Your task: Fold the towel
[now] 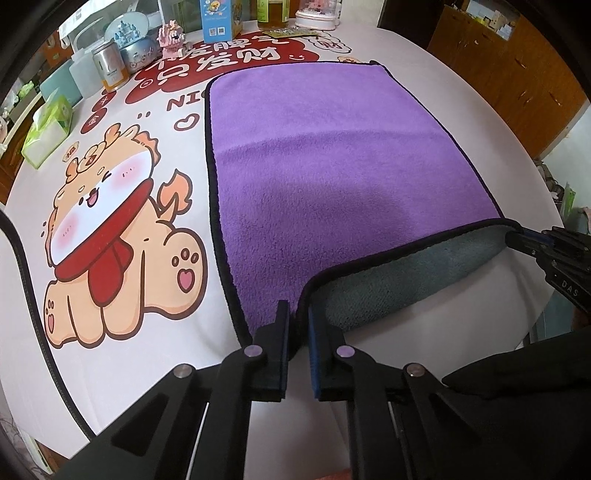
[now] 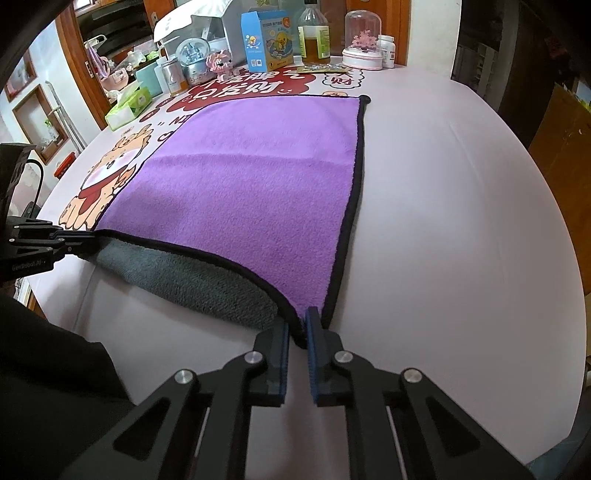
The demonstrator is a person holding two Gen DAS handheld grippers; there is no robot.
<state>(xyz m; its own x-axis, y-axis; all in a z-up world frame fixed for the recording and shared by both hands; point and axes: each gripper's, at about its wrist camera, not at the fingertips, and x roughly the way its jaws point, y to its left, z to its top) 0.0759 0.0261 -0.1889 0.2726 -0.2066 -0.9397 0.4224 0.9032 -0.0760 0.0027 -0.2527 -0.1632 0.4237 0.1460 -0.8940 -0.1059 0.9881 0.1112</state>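
Observation:
A purple towel (image 1: 332, 166) with black trim and a grey underside (image 1: 388, 284) lies on the white table; it also shows in the right wrist view (image 2: 251, 192). My left gripper (image 1: 300, 325) is shut on the towel's near left corner and holds it a little above the table. My right gripper (image 2: 298, 328) is shut on the near right corner. The near edge hangs lifted between them, grey side (image 2: 192, 280) showing. The right gripper appears at the right edge of the left view (image 1: 517, 238); the left gripper appears at the left of the right view (image 2: 83, 245).
The tablecloth (image 1: 122, 229) has a cartoon dog print left of the towel. Along the far edge stand a tissue box (image 1: 48, 129), a can (image 1: 109, 68), a blue carton (image 2: 267, 40), a bottle (image 2: 314, 35) and a glass dome (image 2: 364, 40). Bare cloth (image 2: 461, 221) lies right of the towel.

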